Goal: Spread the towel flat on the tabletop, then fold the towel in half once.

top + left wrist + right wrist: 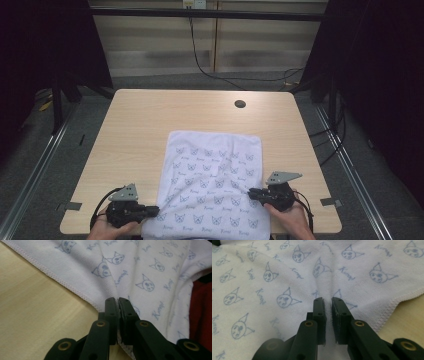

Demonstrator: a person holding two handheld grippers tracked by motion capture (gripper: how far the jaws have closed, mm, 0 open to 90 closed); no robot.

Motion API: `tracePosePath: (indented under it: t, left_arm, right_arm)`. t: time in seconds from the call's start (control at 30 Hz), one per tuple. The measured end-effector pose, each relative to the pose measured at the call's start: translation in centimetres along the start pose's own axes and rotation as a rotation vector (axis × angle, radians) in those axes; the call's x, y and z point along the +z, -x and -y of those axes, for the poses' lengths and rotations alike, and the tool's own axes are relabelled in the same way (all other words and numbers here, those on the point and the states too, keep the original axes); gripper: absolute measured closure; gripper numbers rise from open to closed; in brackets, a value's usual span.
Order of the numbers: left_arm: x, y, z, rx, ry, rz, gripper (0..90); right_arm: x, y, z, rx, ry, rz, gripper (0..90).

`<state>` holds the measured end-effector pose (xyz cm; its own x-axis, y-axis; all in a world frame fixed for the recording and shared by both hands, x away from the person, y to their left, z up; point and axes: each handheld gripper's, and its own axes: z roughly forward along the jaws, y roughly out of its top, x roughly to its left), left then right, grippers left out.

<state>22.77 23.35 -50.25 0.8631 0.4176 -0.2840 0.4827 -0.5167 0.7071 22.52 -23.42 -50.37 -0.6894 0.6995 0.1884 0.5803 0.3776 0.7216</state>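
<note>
A white towel (212,175) printed with small blue cat faces lies spread on the near half of the wooden table (150,115), its near end reaching the front edge. At the towel's left edge my left gripper (156,210) is shut on the hem; the left gripper view shows the jaws (118,301) pressed together on the towel (150,270). My right gripper (251,192) pinches the right side. In the right gripper view its jaws (328,301) squeeze a raised fold of the towel (274,277), and creases fan out from the pinch.
A round cable hole (240,104) sits in the table's far right part. Bare wood runs left, right and beyond the towel. Metal rails flank the table on the floor, and black cables (200,60) trail behind it. Something red (200,302) shows past the towel.
</note>
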Motion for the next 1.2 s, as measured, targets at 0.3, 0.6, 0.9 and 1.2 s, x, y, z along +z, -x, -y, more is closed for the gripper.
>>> tracePosePath:
  t: [0.3,0.6,0.9,1.2]
  left_arm:
    - [0.6,-0.8,-2.1,0.022,0.043,-0.005,73.0]
    - [3.6,-5.2,-7.7,0.021,0.103,-0.094,68.6]
    - [5.4,-5.0,-6.6,0.037,0.042,-0.103,68.4]
    - [3.4,-2.3,-3.9,0.038,0.026,-0.049,68.0]
  right_arm:
    - [-0.6,-0.3,-0.5,0.008,0.034,-0.004,67.0]
    - [1.3,1.7,-3.5,0.026,0.061,0.036,62.5]
    - [2.4,1.6,-2.6,0.022,0.018,0.049,60.6]
    - [0.6,-1.2,-1.1,-0.002,-0.043,-0.015,58.7]
